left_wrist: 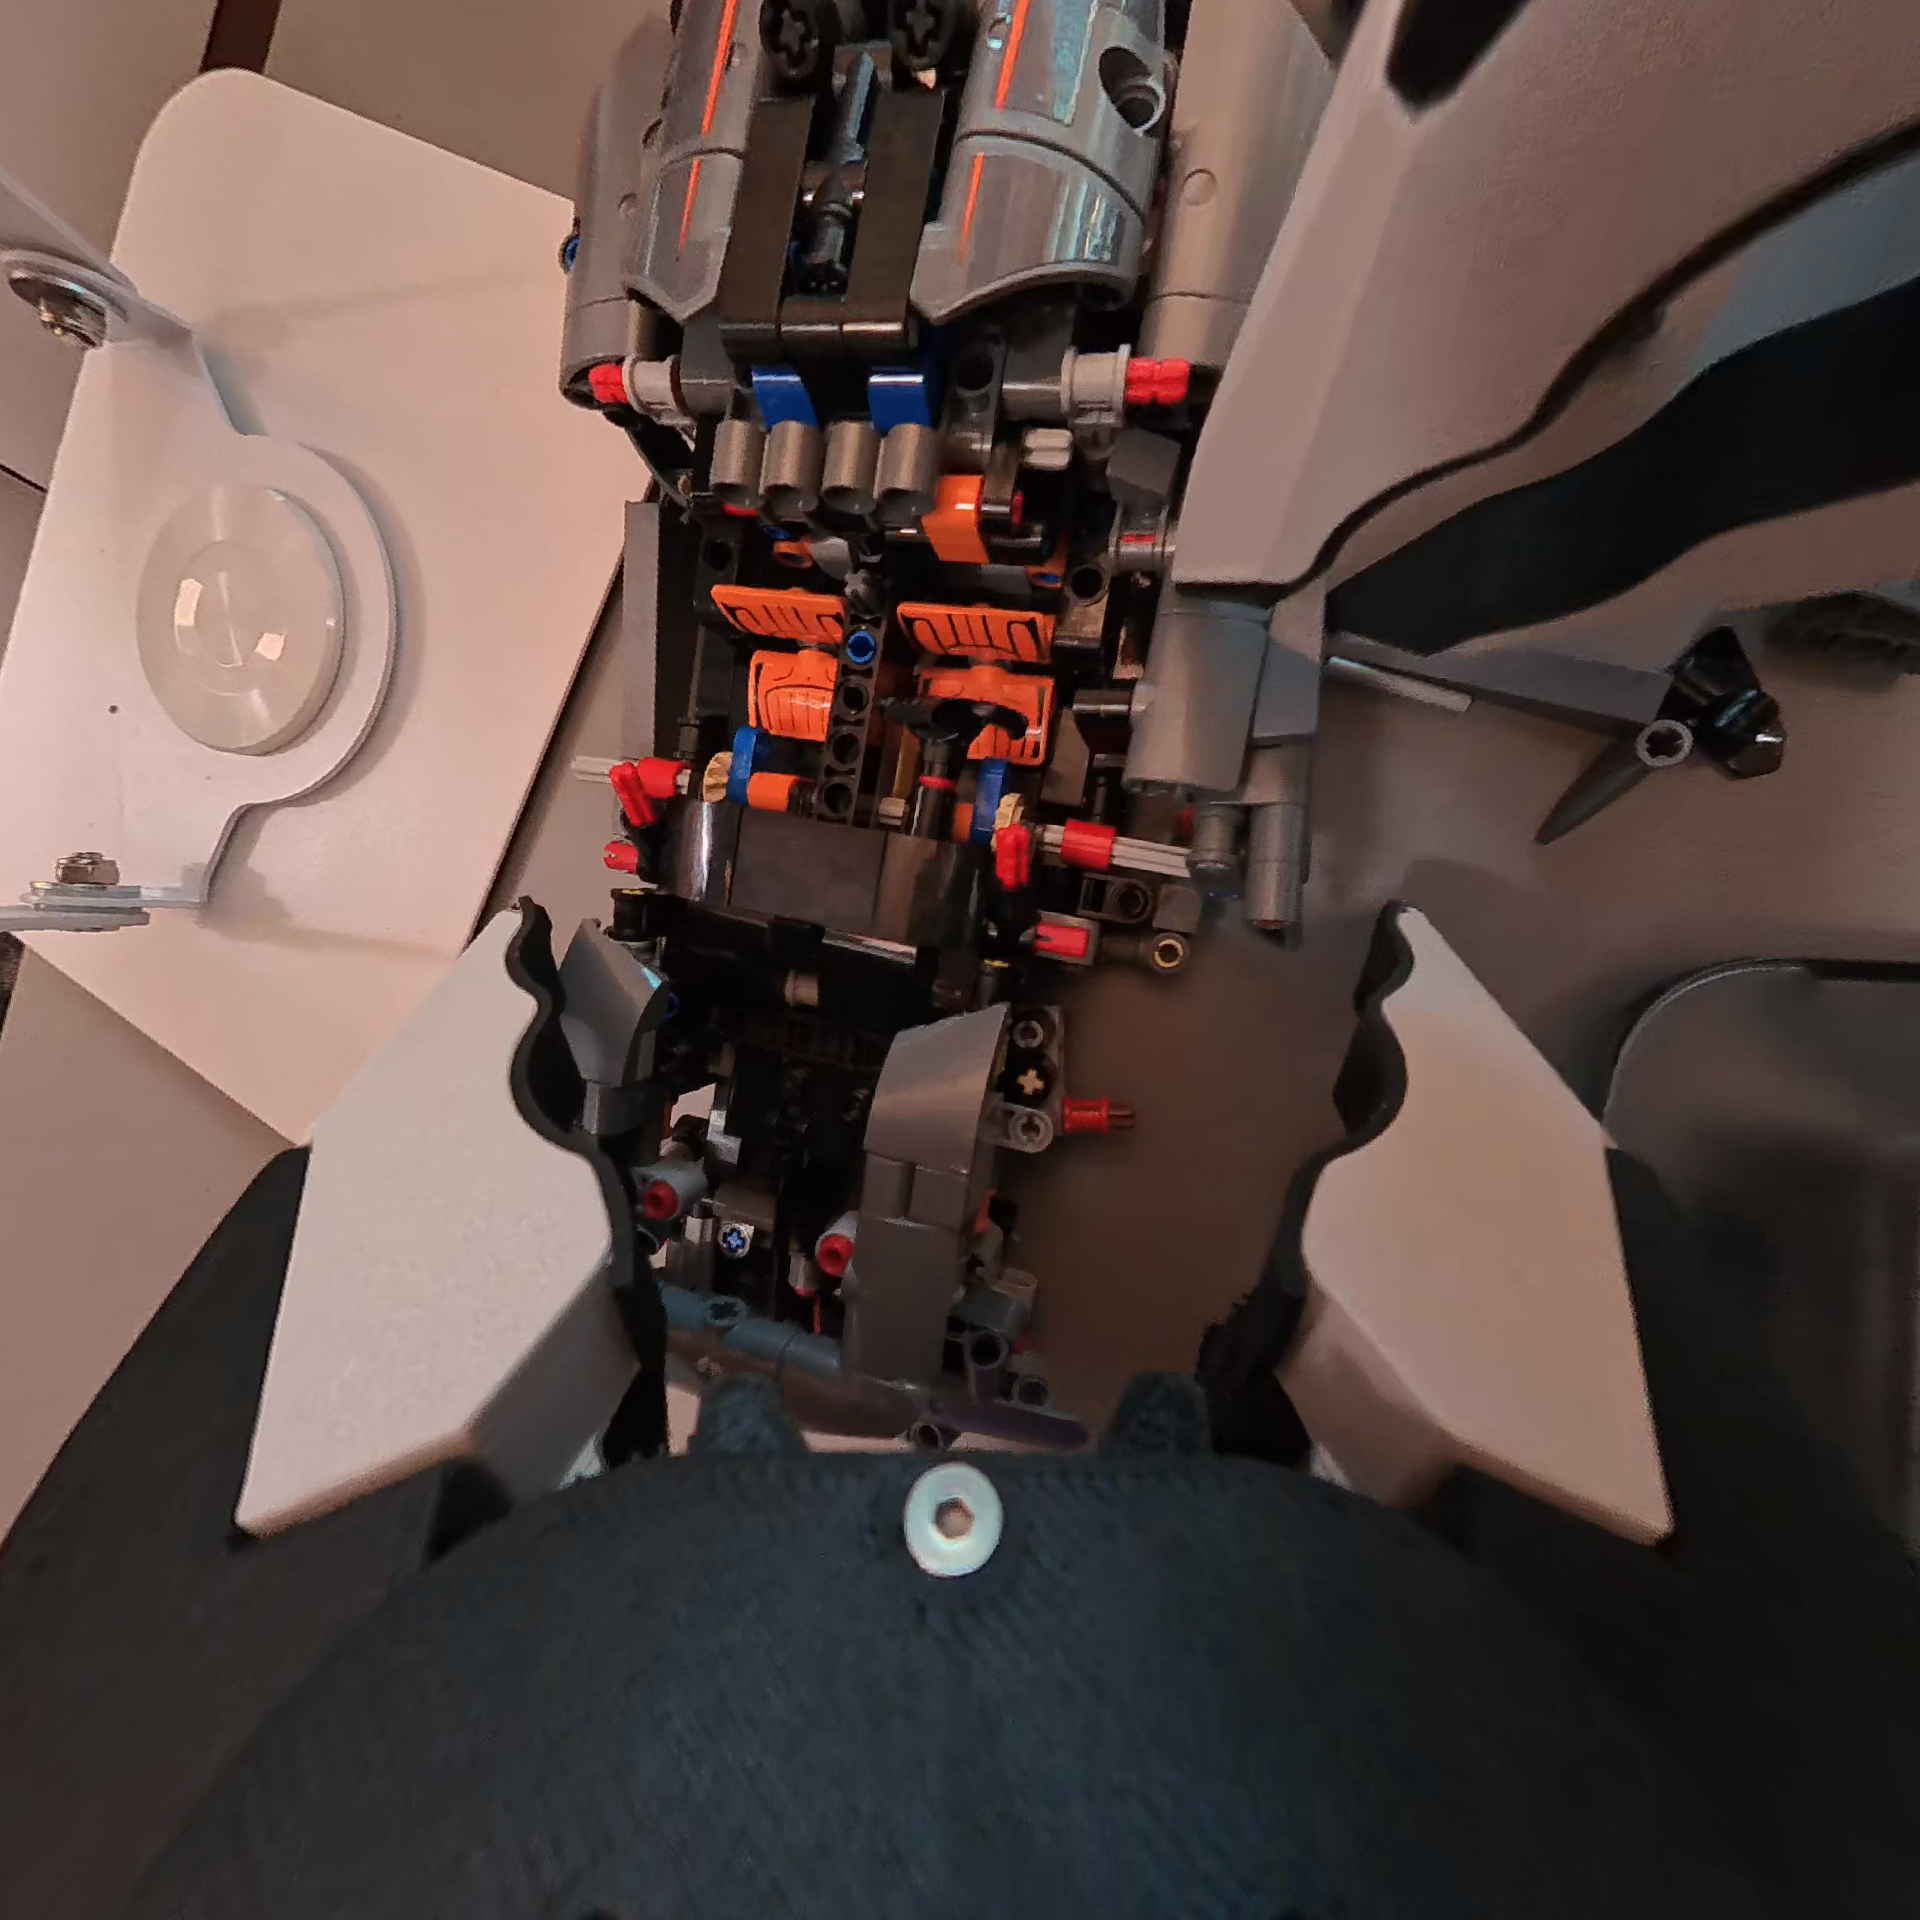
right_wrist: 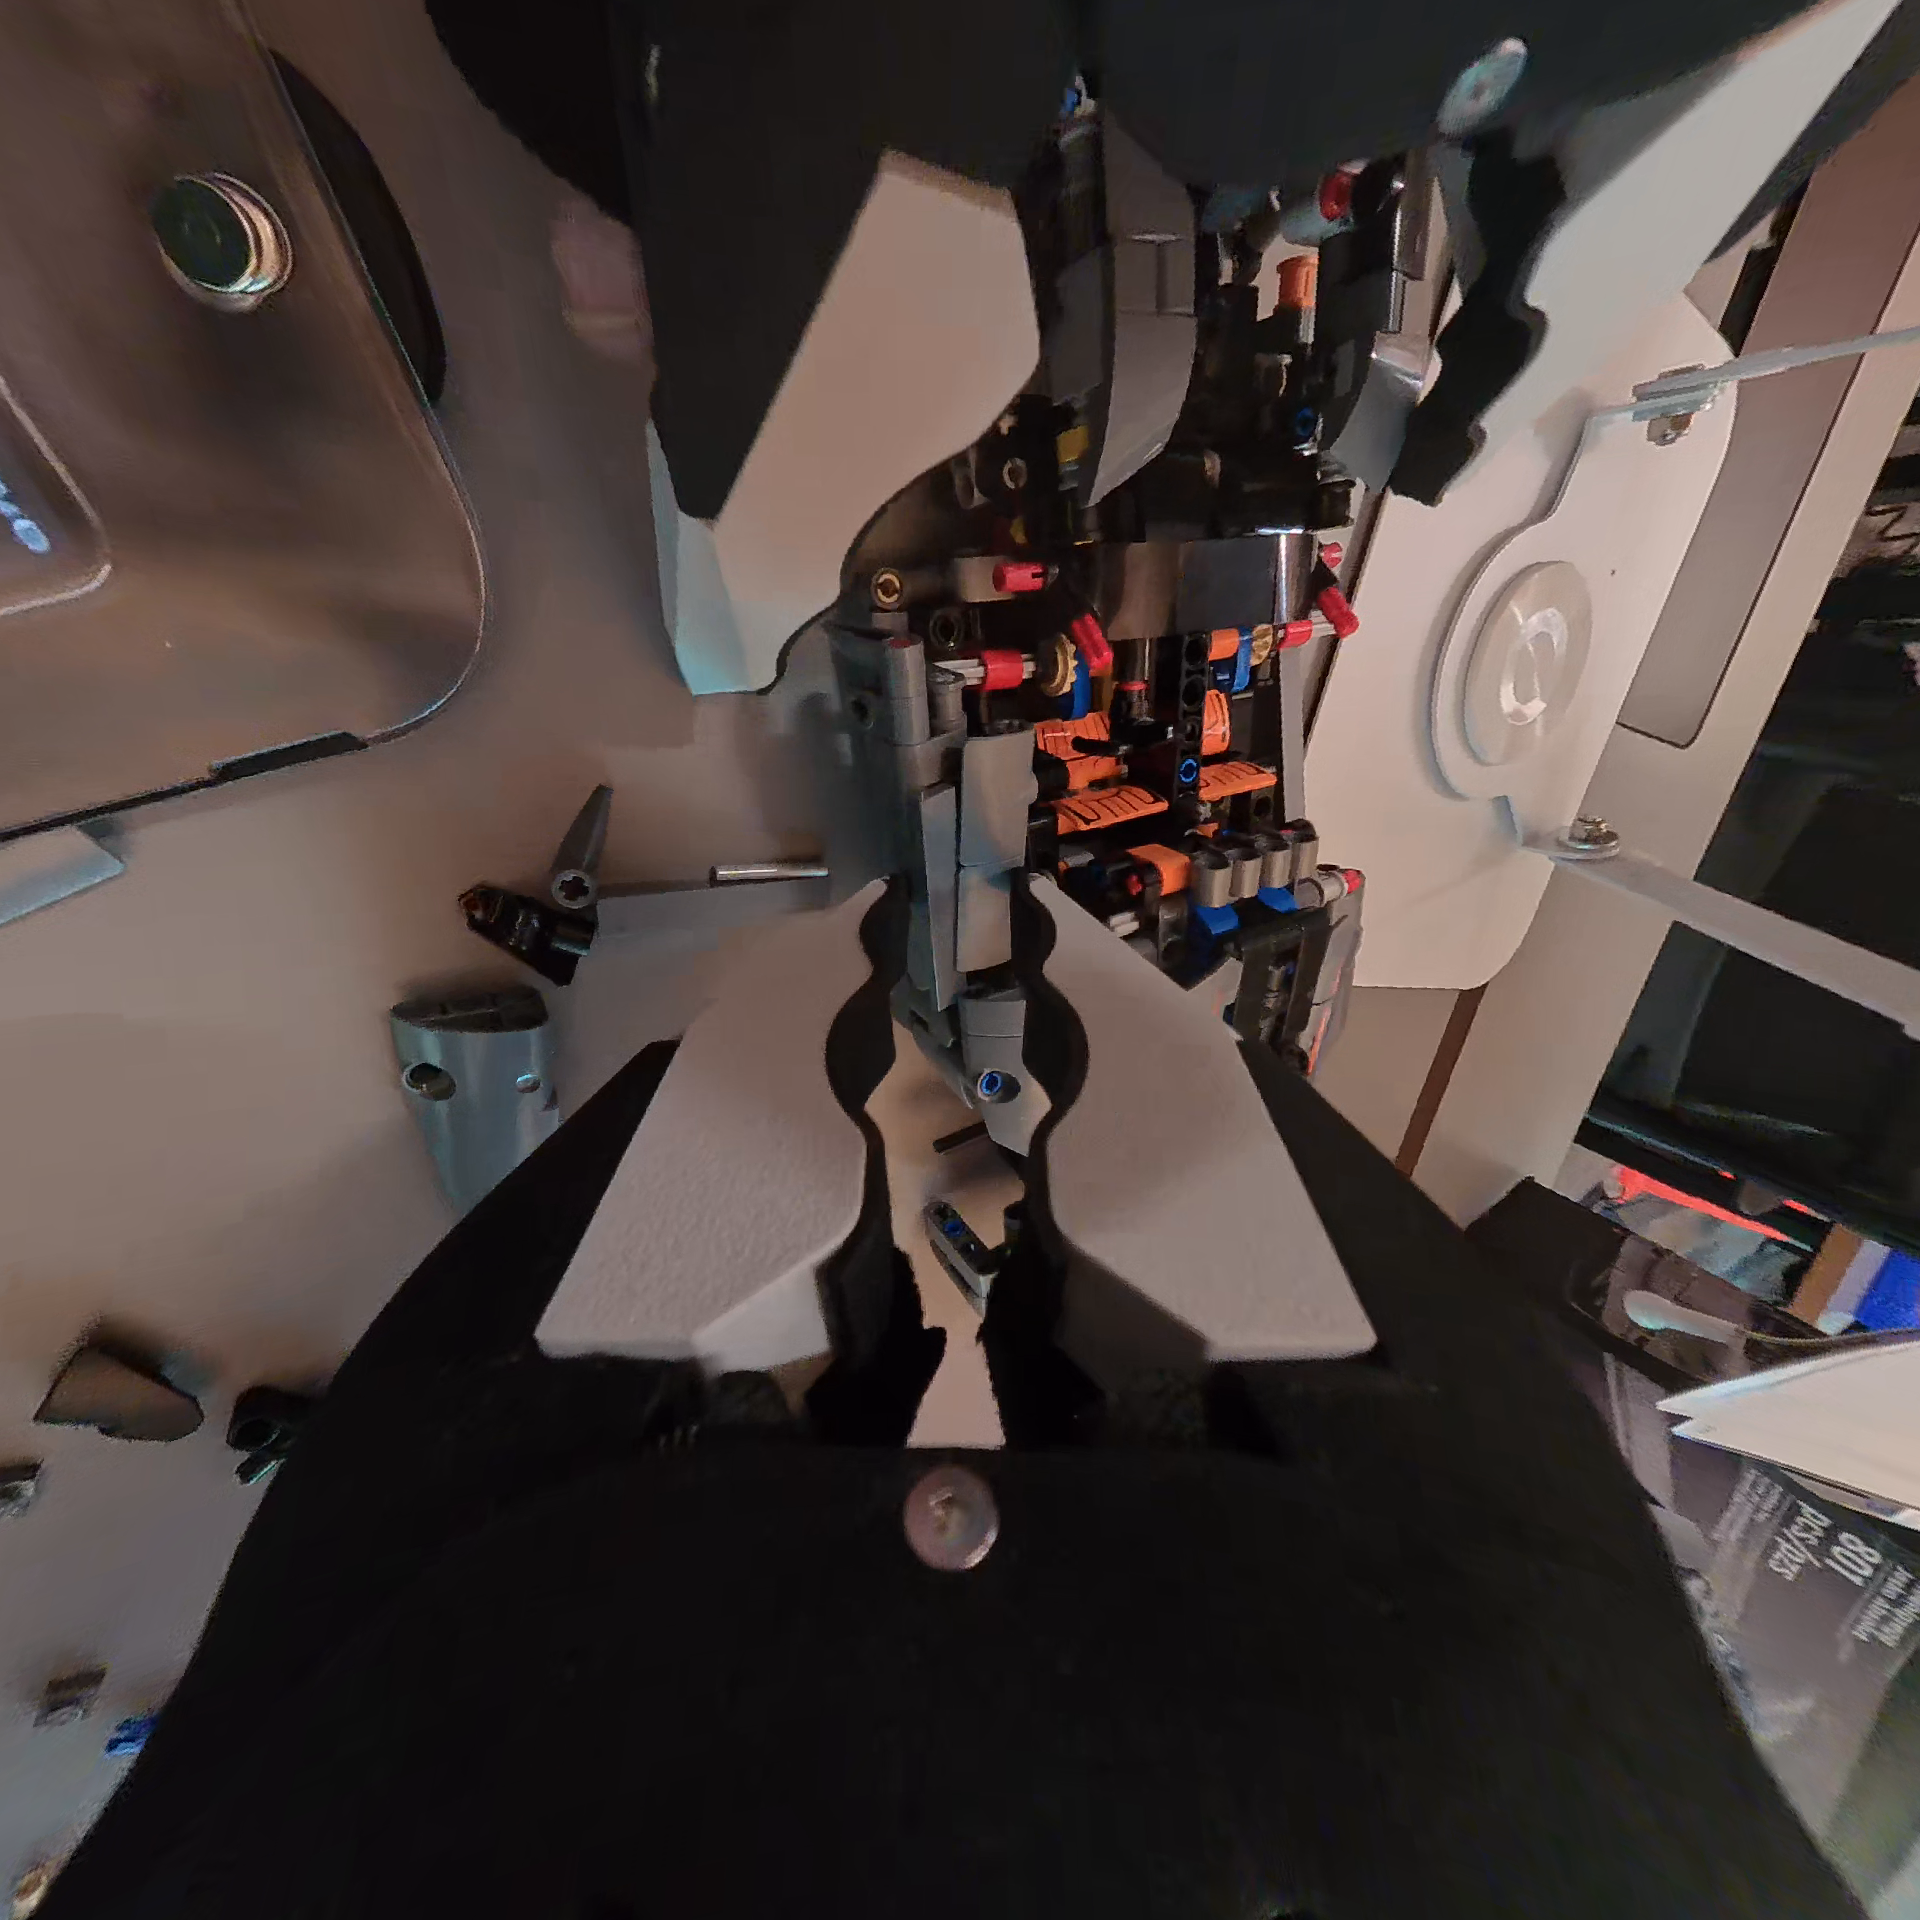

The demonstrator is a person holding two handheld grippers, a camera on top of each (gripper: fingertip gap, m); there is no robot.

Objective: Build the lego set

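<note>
The lego car model [left_wrist: 883, 675] is dark grey and black with orange seats and red pins. It lies lengthwise on the table and also shows in the right wrist view [right_wrist: 1164, 748]. My left gripper [left_wrist: 956, 925] straddles its near end. The left finger [left_wrist: 447, 1195] touches a grey panel, and the right finger [left_wrist: 1455, 1195] stands apart with a visible gap. My right gripper [right_wrist: 961, 914] is shut on a grey side panel assembly [right_wrist: 982, 894] at the model's flank. It appears large at the upper right of the left wrist view [left_wrist: 1351, 364].
Loose pieces lie on the table: a grey pointed piece with an axle [right_wrist: 582, 842], a black piece [right_wrist: 530, 925], a grey curved panel [right_wrist: 473, 1060] and a small connector [right_wrist: 961, 1242]. A white plate with a clear disc [left_wrist: 244, 623] stands left. A plastic tray [right_wrist: 208, 520] and a booklet [right_wrist: 1808, 1538] sit at the sides. My hands' fingertips stand some 6 cm from each other. It is some 5 cm from my left tips to the black piece [right_wrist: 530, 925]. It is also in sight in the left wrist view [left_wrist: 1724, 714].
</note>
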